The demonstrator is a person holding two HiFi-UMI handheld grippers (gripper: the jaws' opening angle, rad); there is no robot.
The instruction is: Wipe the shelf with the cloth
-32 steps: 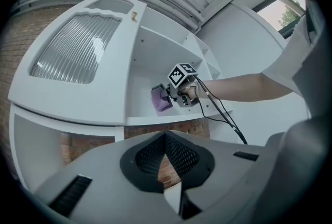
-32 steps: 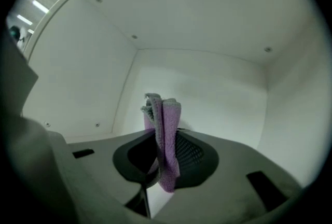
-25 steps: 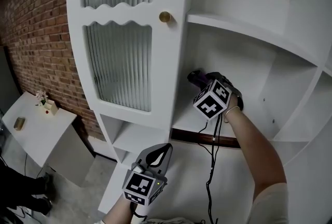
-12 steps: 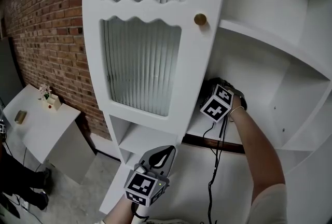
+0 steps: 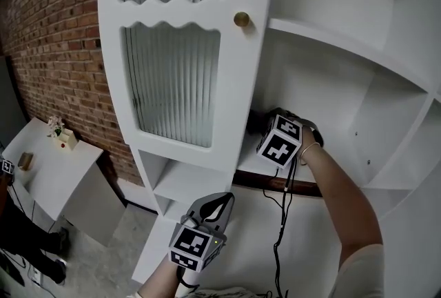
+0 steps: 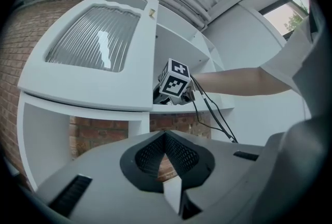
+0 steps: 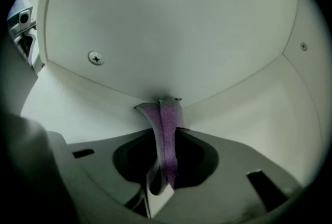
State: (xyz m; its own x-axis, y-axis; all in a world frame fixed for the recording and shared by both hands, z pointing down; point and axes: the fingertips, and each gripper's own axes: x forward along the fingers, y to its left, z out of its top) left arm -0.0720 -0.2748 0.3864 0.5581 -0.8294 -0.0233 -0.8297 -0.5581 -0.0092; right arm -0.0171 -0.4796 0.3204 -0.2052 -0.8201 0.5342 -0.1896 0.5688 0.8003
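Right gripper view: jaws clamp purple cloth [image 7: 165, 137] inside shelf [image 5: 249, 160]; left gripper [image 6: 166, 155] jaws together

we see soft, even light on the white cabinet [image 5: 331, 69] in the head view, a streak of glare on the ribbed glass [image 6: 104, 44], both gripper views bulged and black at the corners, right gripper view dim, perhaps slightly soft, shadow around the cloth [image 7: 166, 135]

the right gripper [image 5: 262, 118] reaches into the open compartment just right of the door [image 5: 172, 83], low over the shelf [image 5: 247, 165], the cloth [image 7: 166, 135] between its jaws touching the inner corner; the left gripper [image 5: 218, 203] hangs below, before the cabinet's lower part; a small table [image 5: 48, 172] stands far left by the brick wall [image 5: 55, 48]
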